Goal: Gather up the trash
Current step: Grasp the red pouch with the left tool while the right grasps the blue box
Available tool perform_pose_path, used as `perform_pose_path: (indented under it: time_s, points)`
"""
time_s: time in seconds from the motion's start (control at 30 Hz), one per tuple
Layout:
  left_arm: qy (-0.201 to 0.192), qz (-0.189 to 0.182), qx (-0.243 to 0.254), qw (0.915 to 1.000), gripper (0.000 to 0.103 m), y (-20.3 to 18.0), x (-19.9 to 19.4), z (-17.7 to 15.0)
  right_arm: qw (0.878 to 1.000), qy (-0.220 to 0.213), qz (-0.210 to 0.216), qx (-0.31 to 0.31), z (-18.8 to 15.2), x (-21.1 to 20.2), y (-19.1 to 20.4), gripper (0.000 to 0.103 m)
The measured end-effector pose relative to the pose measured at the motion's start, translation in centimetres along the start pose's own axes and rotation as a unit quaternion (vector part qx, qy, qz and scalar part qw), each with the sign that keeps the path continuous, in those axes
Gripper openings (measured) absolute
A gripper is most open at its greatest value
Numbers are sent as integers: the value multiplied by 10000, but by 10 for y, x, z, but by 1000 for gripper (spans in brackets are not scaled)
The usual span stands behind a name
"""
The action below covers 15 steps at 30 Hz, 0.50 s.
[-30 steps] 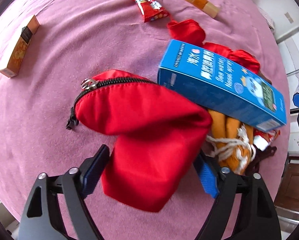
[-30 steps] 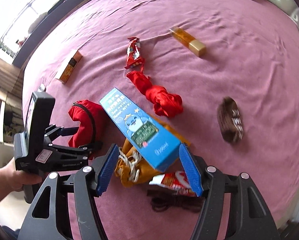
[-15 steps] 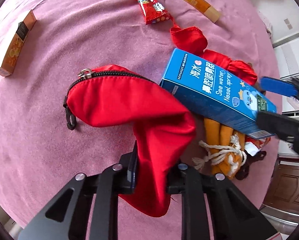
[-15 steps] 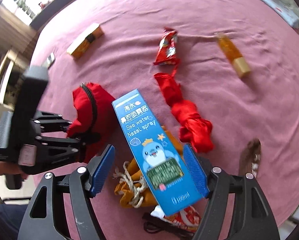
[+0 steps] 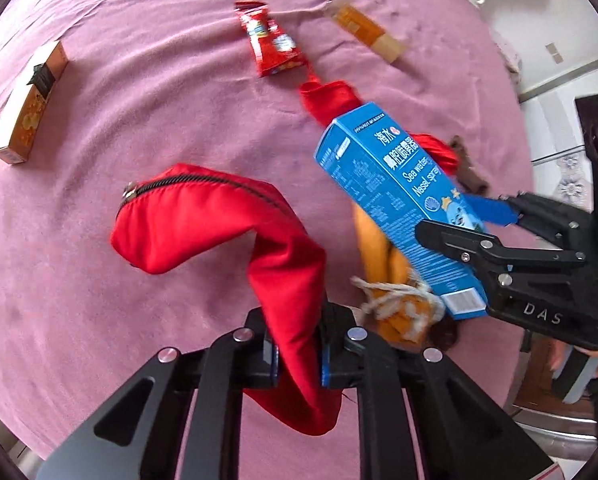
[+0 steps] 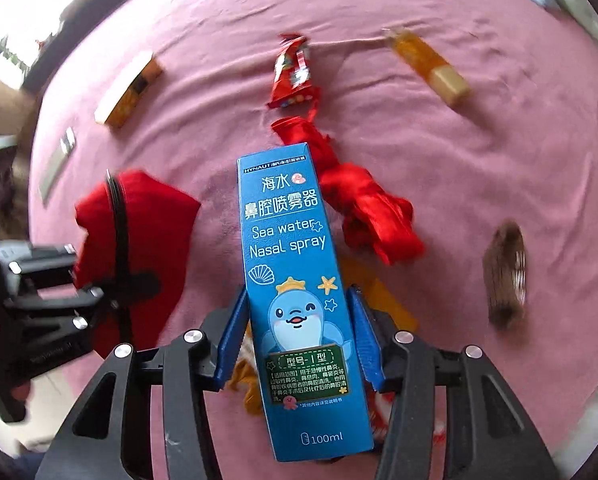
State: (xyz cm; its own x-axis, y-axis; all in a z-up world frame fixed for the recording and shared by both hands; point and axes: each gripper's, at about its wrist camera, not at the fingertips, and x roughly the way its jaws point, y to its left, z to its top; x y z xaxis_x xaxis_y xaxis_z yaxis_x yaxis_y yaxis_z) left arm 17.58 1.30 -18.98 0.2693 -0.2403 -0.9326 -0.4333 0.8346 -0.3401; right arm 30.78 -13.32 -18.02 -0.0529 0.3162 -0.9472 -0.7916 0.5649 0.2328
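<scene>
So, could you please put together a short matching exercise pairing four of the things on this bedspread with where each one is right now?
Things:
1. red zip pouch
2. blue nasal spray box
3. red snack wrapper
4. orange carton

Places:
A. lying alone near the left edge of the spread
B. between the right gripper's pads
C. pinched in the left gripper
D. flat on the spread just beyond the knotted red cloth

Pairs: 1-C, 2-B, 3-D, 4-A
</scene>
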Motion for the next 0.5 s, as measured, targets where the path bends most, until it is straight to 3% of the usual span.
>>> perform_pose_path:
  time_s: [0.23,0.5]
  points:
    - [-12,-225,362,9991,12,-38,-13,-19,9952,-440,257,831,-44,-48,-9,48]
    - [-36,-449,1177,9920,12,-103,-36,-61,9810,-812,236,1749,-127,-97,-28,48]
